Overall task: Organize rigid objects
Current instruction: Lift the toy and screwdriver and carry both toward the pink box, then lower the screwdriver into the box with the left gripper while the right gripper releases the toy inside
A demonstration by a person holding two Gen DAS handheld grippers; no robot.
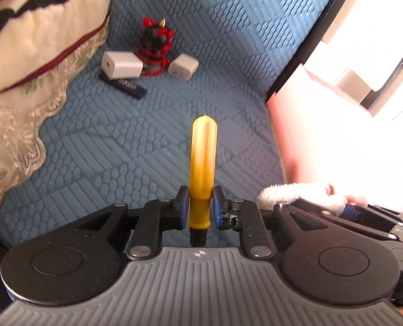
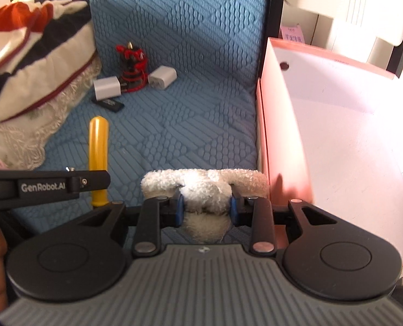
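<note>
- Our left gripper (image 1: 200, 206) is holding a yellow cylinder (image 1: 202, 163) — the jaws are closing narrowly on its lower end, and it is pointing straight ahead above the blue quilted bed cover (image 1: 152, 141).
- Our right gripper (image 2: 205, 207) is gripping a fluffy white plush item (image 2: 204, 187), the jaws pressing into it from both sides; it is hanging just beside the open pink box (image 2: 288, 125).
- In the right wrist view we are seeing the yellow cylinder off to the left, with the left gripper's black body crossing in front of it.
- Further back on the bed cover, a small group is sitting together: a red-and-black figurine (image 1: 155, 46) between a larger white charger (image 1: 121, 64) and a smaller white charger (image 1: 183, 67) — both chargers are touching or nearly touching it.
- A flat black rectangular object (image 1: 124, 84) is lying just in front of the larger charger.
- A striped, lace-edged pillow (image 1: 30, 40) is resting to the left of the group.
</note>
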